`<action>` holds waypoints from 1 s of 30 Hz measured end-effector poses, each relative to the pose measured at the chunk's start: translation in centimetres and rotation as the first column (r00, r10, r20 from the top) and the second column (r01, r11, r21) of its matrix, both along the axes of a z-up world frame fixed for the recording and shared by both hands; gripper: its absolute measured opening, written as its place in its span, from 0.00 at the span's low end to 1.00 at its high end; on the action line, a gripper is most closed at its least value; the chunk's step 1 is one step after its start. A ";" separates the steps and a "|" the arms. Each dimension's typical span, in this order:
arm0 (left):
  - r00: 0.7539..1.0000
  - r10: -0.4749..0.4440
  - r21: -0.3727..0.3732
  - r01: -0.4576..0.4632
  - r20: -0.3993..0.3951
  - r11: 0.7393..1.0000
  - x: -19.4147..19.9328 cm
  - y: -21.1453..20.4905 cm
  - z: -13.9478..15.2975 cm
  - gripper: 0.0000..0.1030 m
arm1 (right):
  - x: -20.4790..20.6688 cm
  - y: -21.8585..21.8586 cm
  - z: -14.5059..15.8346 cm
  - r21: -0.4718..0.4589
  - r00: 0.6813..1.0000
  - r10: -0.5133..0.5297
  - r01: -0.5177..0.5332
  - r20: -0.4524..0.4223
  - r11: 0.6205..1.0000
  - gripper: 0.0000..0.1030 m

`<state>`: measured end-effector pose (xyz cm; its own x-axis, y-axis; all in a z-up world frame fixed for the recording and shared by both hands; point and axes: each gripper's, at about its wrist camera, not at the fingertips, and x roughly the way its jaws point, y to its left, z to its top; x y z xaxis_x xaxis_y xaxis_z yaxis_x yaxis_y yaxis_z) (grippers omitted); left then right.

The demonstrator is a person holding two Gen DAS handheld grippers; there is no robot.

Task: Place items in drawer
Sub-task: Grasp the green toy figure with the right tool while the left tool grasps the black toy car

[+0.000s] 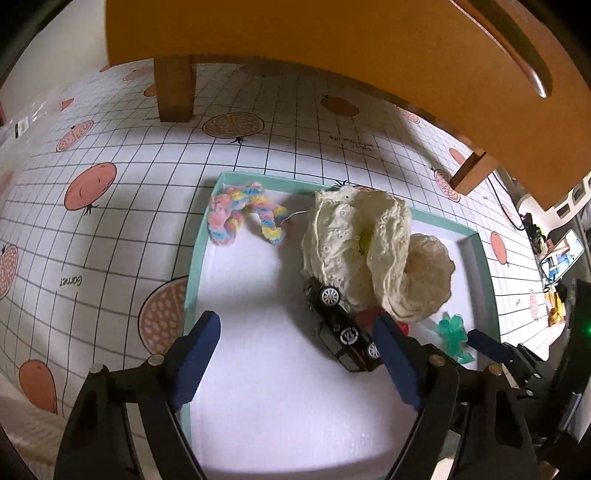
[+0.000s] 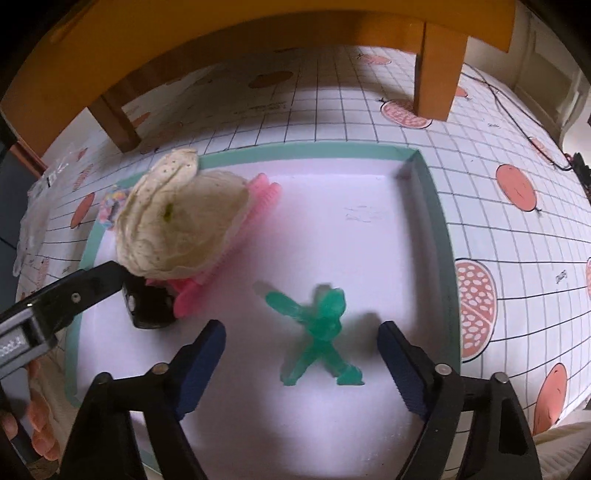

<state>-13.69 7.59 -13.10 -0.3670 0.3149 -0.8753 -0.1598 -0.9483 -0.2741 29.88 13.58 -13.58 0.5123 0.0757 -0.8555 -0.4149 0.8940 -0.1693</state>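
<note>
A shallow teal-rimmed tray (image 1: 192, 266) with a white floor holds the items. In it lie a pastel yarn scrunchie (image 1: 243, 218), a cream lace cloth (image 1: 365, 251), a black toy car (image 1: 341, 328) and a green plastic figure (image 1: 454, 336). My left gripper (image 1: 295, 354) is open over the bare white floor, with the car beside its right finger. In the right wrist view the green figure (image 2: 321, 328) lies blurred on the tray floor. My right gripper (image 2: 303, 358) is open, with the figure's legs between its fingertips. A pink comb (image 2: 229, 251) sticks out from under the cloth (image 2: 177, 218).
An orange wooden cabinet (image 1: 332, 33) on short legs, with a curved handle (image 1: 517, 44), stands just behind the tray. The table wears a grid cloth with fruit prints (image 2: 517, 184). A hand (image 2: 40, 424) holds the left gripper at lower left. Clutter sits far right (image 1: 554, 258).
</note>
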 end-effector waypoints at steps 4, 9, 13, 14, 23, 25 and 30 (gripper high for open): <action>1.000 -0.023 -0.005 0.023 0.014 1.000 -0.3 0.7 -0.6 0.73 | 0.3 -0.3 0.2 -0.001 1.000 -0.007 0.007 0.007 1.000 0.75; 0.999 -0.041 -0.004 0.041 0.014 0.999 -0.2 1.1 -0.7 0.67 | 0.5 -0.7 0.5 0.012 1.000 -0.021 0.021 0.013 1.000 0.58; 0.999 -0.041 0.002 0.041 0.022 0.999 -0.2 1.0 -0.8 0.66 | 0.4 -0.9 0.7 0.009 0.999 -0.028 0.027 0.018 1.000 0.48; 0.999 -0.043 0.000 0.043 0.023 0.999 -0.2 1.0 -0.8 0.66 | 0.3 -0.9 0.7 0.007 0.999 -0.028 0.028 0.019 1.000 0.46; 0.997 -0.074 -0.005 0.074 0.029 0.997 -0.1 2.1 -1.1 0.66 | 0.3 -0.5 0.5 0.000 1.000 0.010 -0.010 0.010 1.000 0.31; 0.996 -0.079 -0.008 0.080 0.034 0.997 0.0 2.2 -1.3 0.66 | 0.3 -0.4 0.5 -0.006 1.000 0.011 -0.011 0.013 1.000 0.30; 0.995 -0.091 0.015 0.090 0.041 0.996 0.0 2.4 -1.3 0.52 | 0.4 -0.7 0.5 0.011 1.000 0.006 -0.006 0.007 1.000 0.23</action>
<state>-13.70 9.98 -14.42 -0.2997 0.3564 -0.8850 -0.2331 -0.9268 -0.2944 30.27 12.91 -13.05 0.5177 0.0884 -0.8510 -0.4193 0.8933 -0.1623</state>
